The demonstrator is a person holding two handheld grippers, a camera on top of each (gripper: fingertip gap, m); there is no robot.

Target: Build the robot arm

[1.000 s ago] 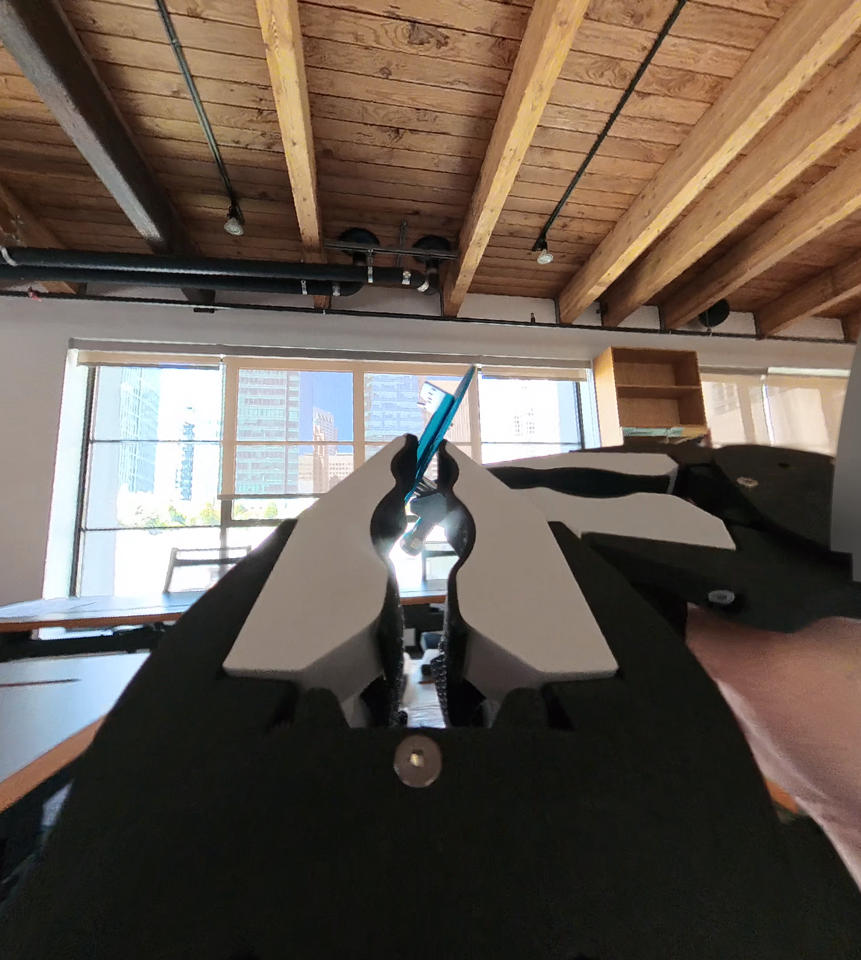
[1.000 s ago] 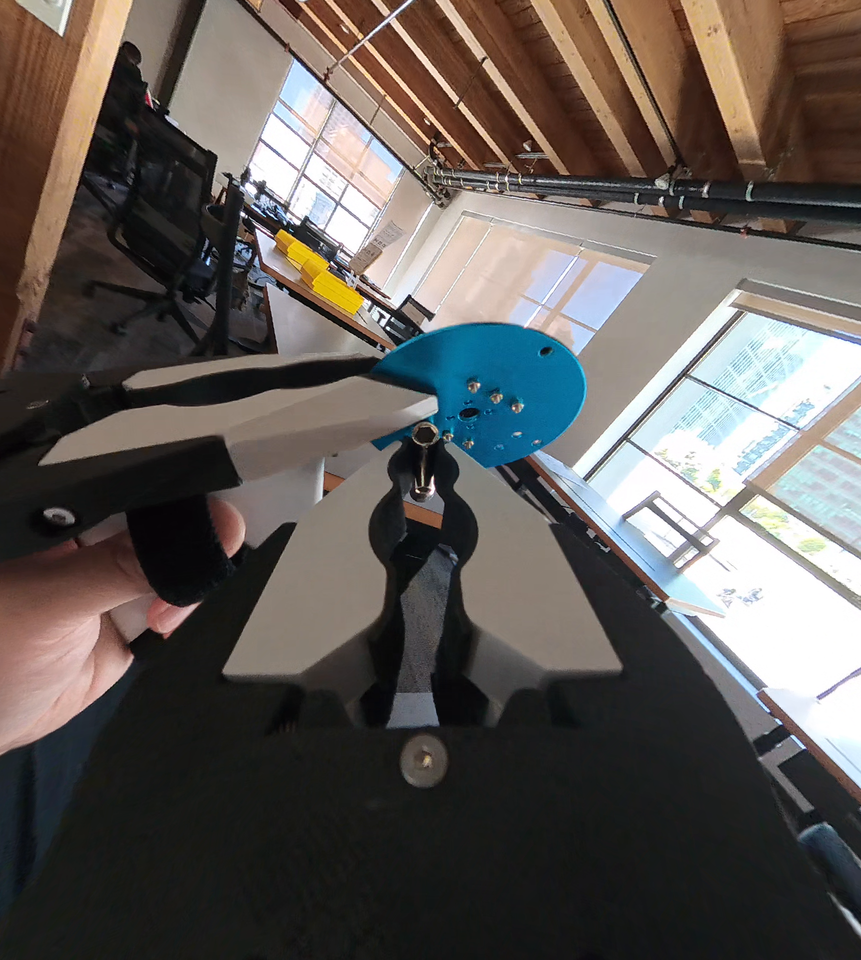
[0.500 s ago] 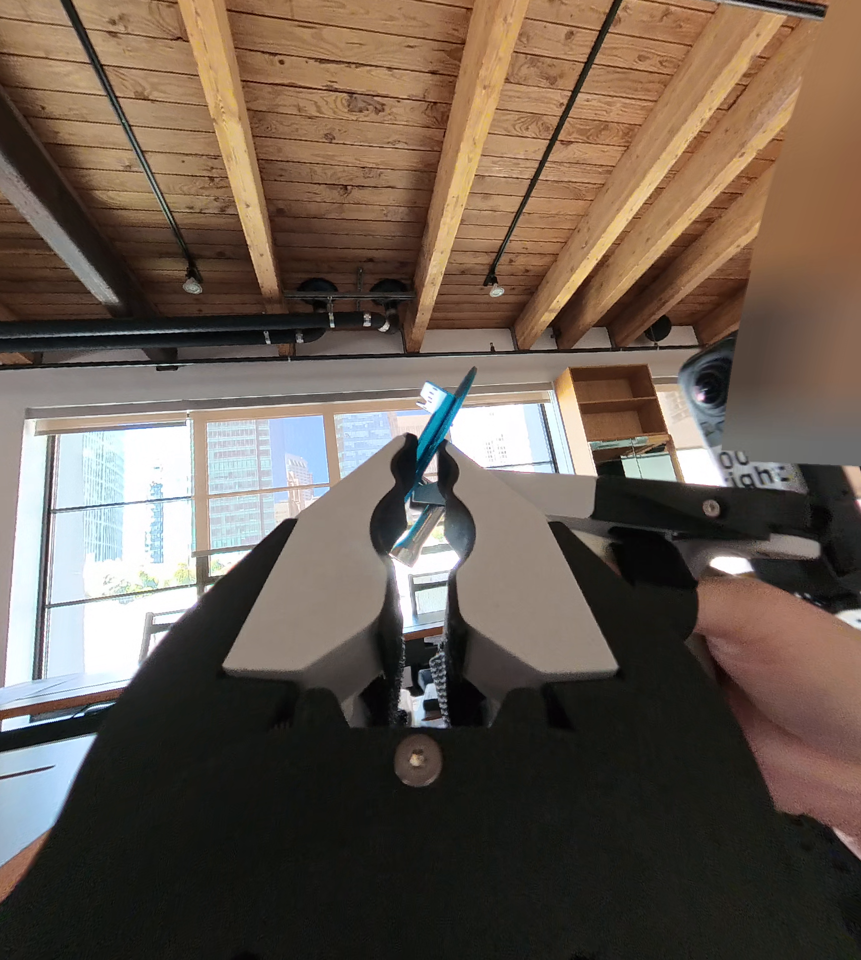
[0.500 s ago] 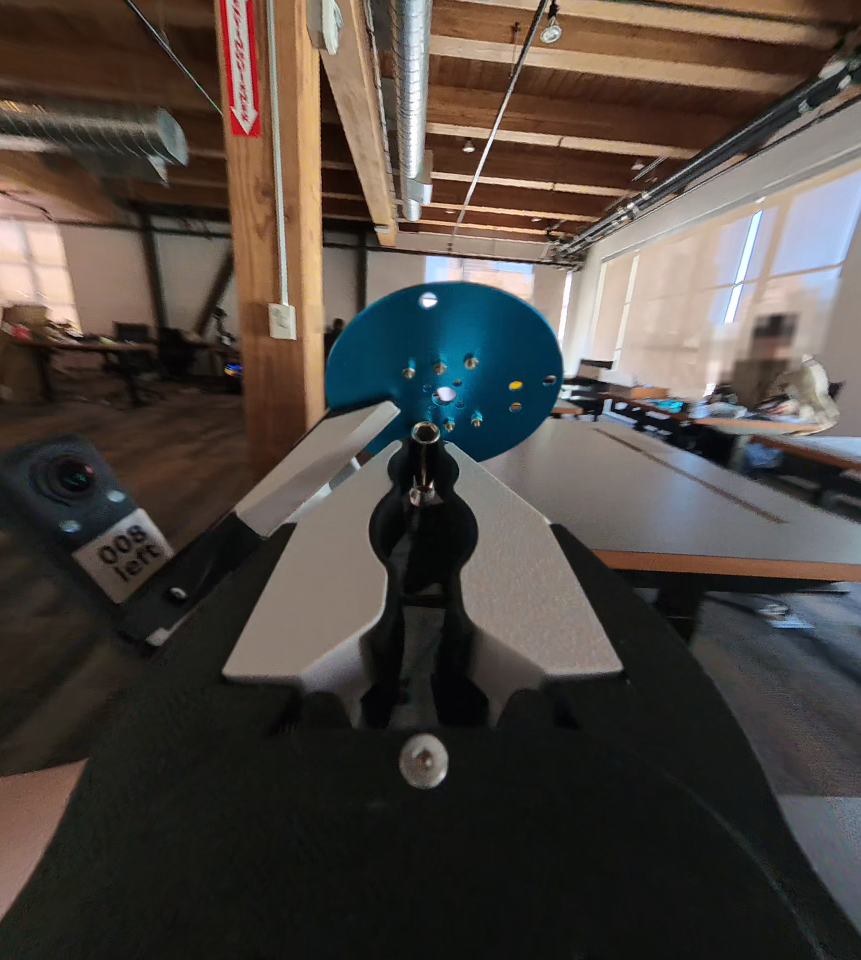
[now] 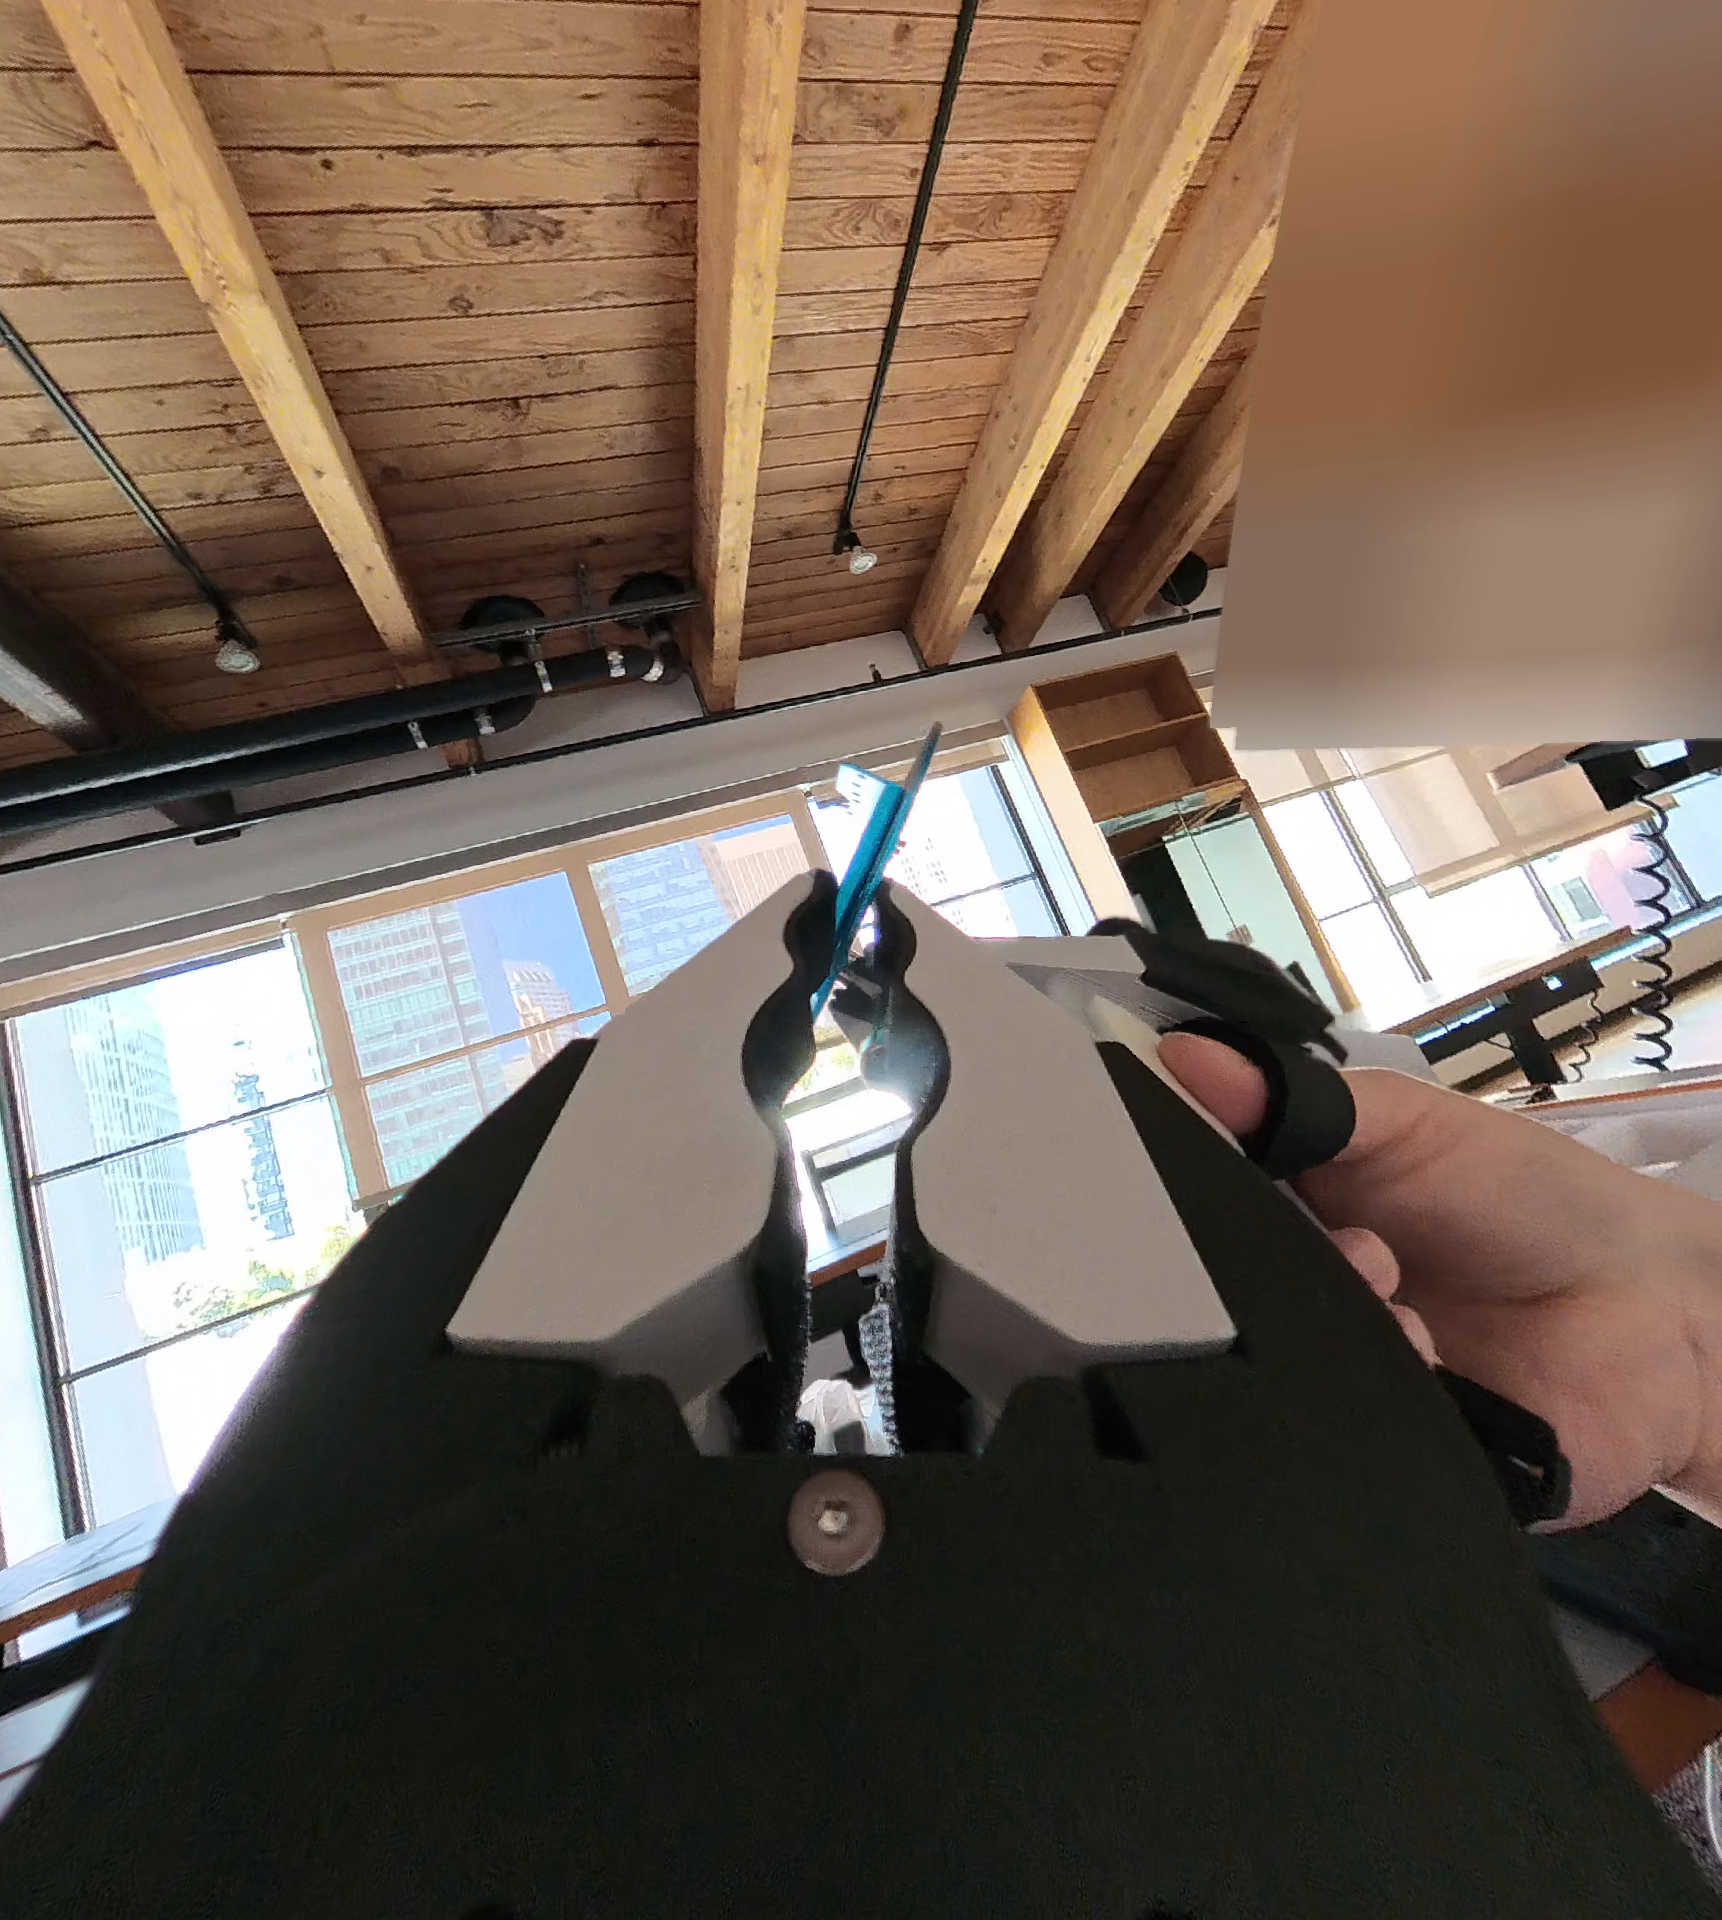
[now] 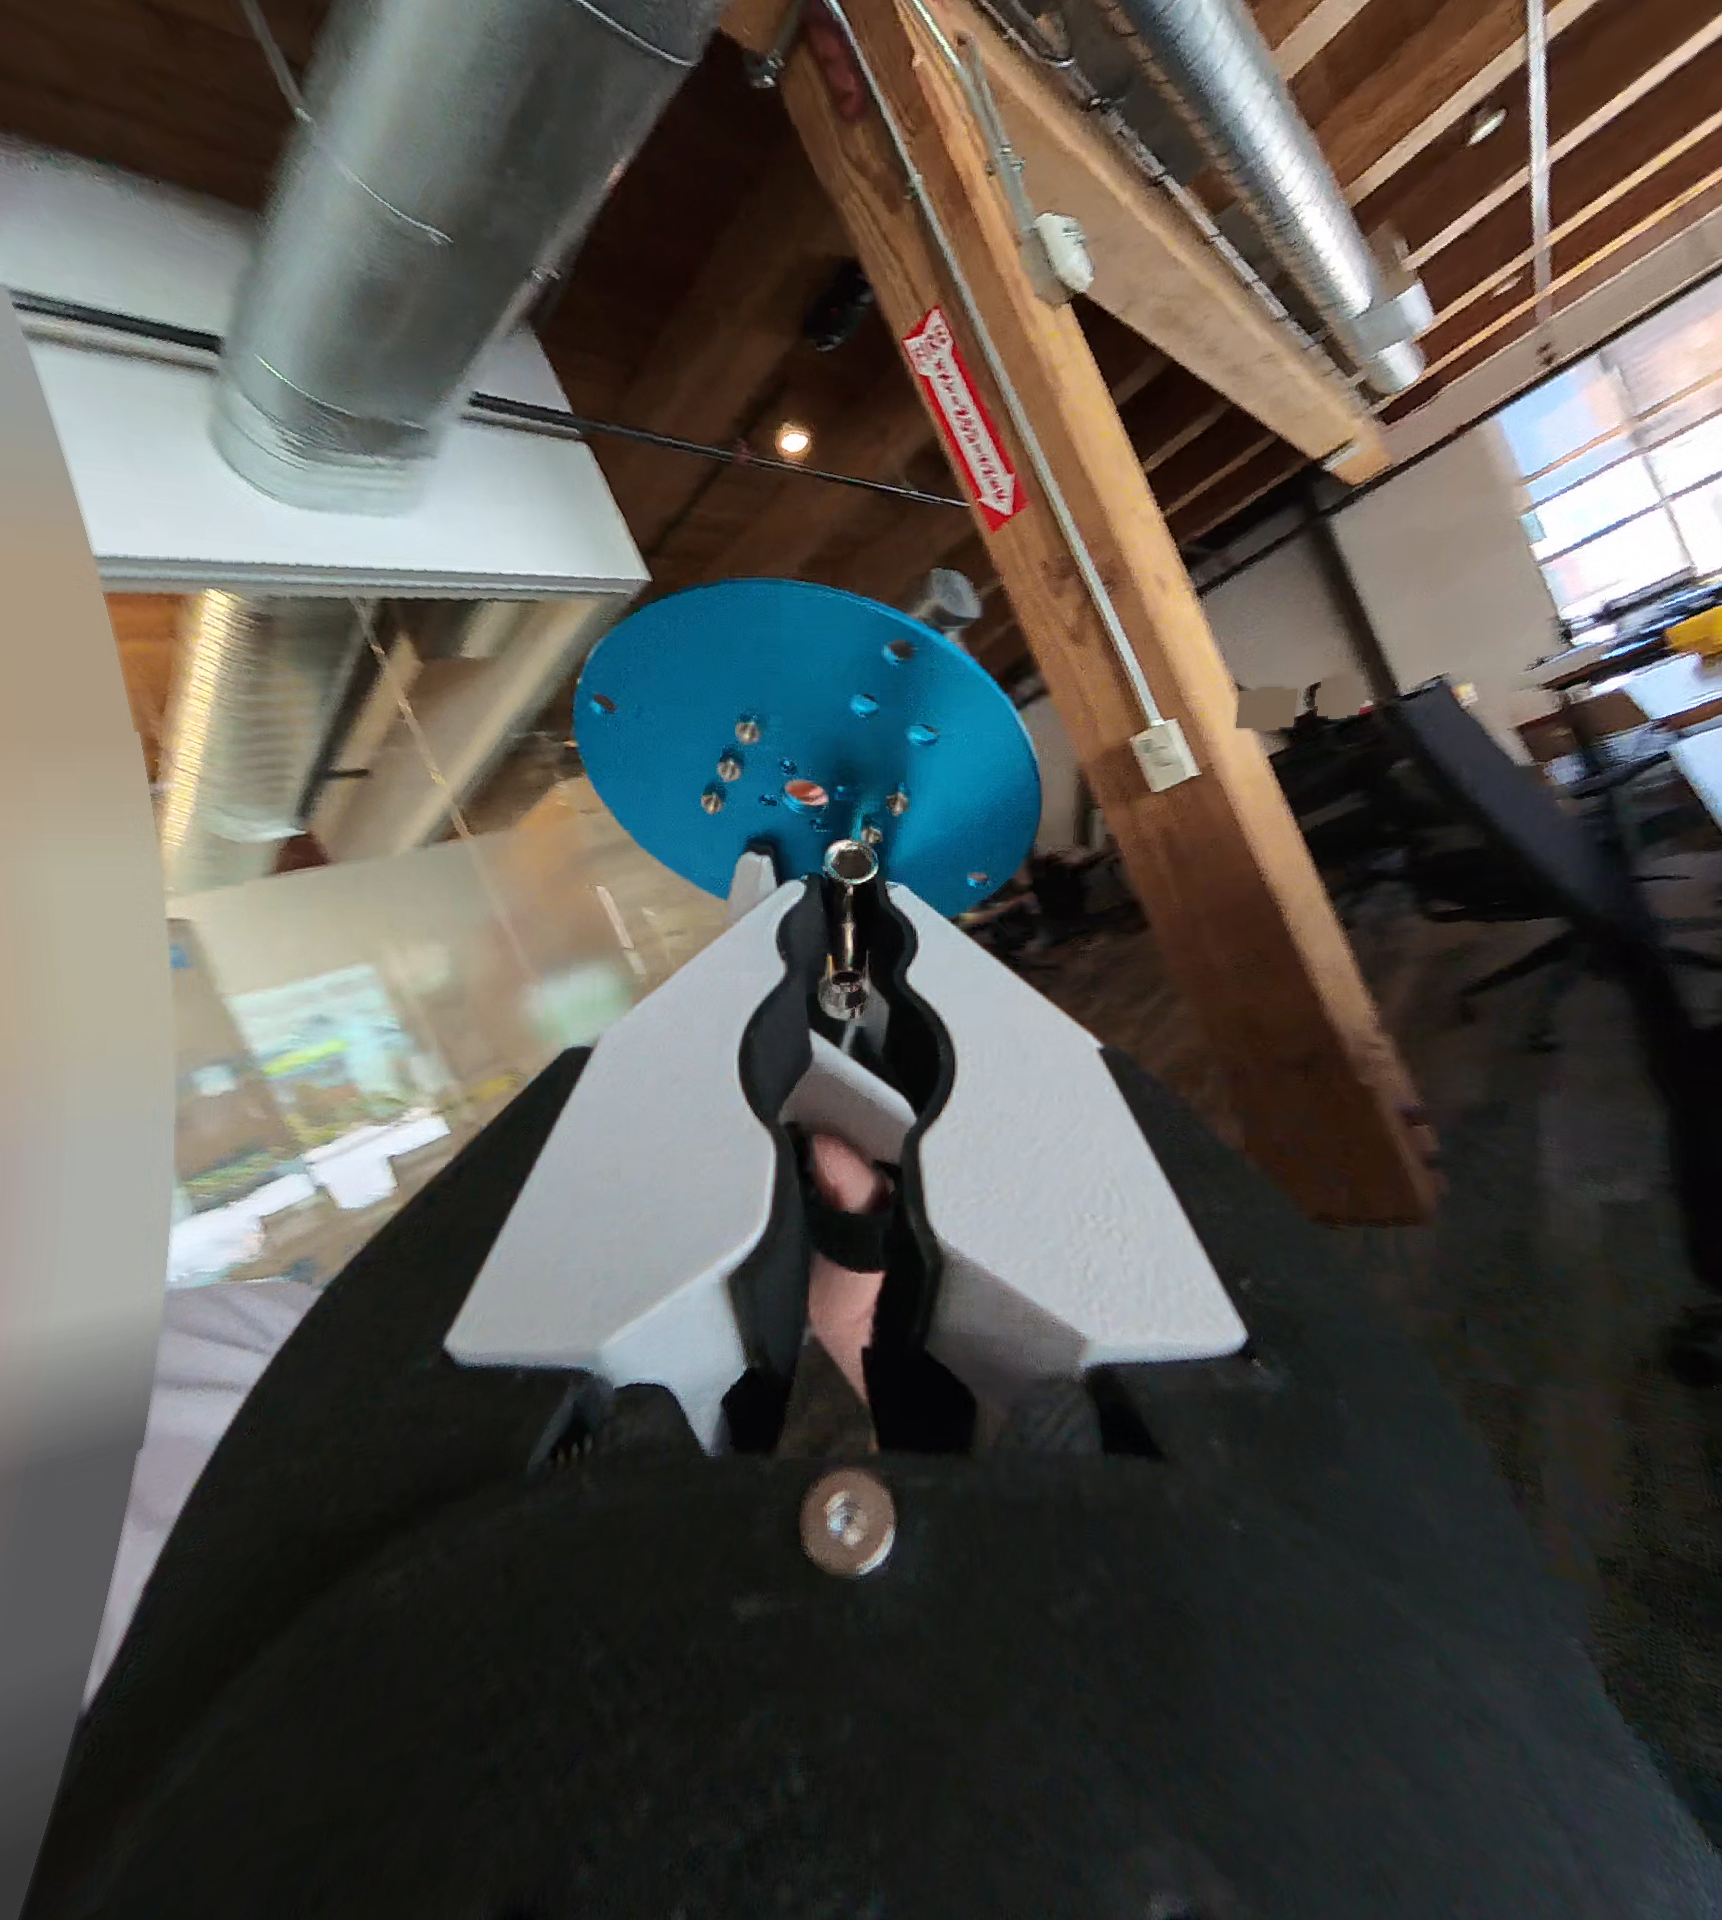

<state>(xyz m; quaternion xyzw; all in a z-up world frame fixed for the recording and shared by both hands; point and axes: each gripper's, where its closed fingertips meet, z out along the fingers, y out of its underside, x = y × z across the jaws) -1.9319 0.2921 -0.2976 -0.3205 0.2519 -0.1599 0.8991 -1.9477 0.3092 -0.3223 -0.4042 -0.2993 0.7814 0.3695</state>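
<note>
A round blue disc [image 6: 803, 743] with drilled holes and small screws shows its face only in the right wrist view; the left gripper [image 5: 852, 894] pinches it edge-on. The right gripper [image 6: 852, 883] clamps a metal pin [image 6: 844, 935] just below the disc. Since before, the right view has swung toward a wooden post [image 6: 1096, 582].

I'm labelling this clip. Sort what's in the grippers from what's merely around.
In the grippers:
left gripper shut on the blue disc
right gripper shut on a metal pin at the disc's face

Around:
wooden post
silver duct
ceiling beams
windows
</note>
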